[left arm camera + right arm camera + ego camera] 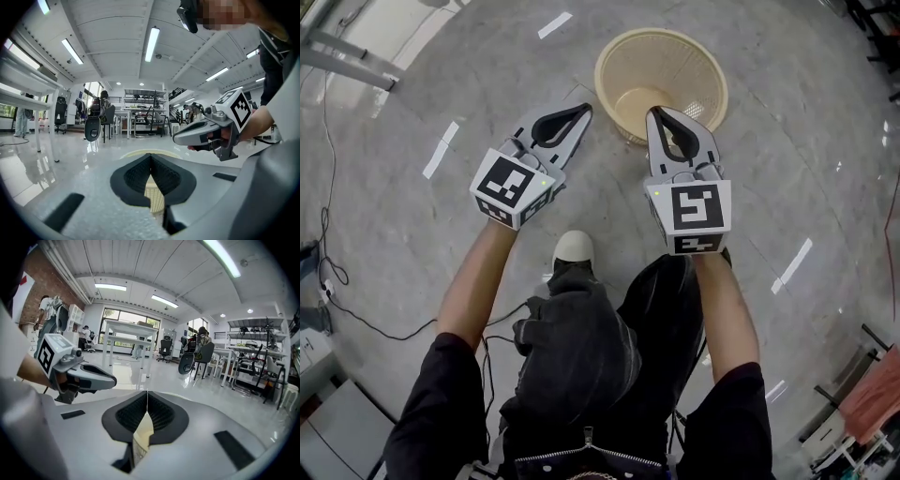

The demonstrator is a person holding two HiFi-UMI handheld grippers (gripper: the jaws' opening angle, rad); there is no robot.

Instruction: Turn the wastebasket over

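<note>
Wastebasket [661, 58] stands upright, left tongs [581, 112] and right tongs [657, 113] near it both closed, empty

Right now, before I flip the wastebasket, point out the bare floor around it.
Bare floor lies right of the wastebasket, and left of it up to the white tape strip. Its near side is crowded: left gripper, right gripper, shoe. Cables clutter the far left.

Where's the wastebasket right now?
In the head view the wastebasket sits mouth-up on the floor at top centre; the right tongs overlap its near rim and the left tongs point just left of it.
</note>
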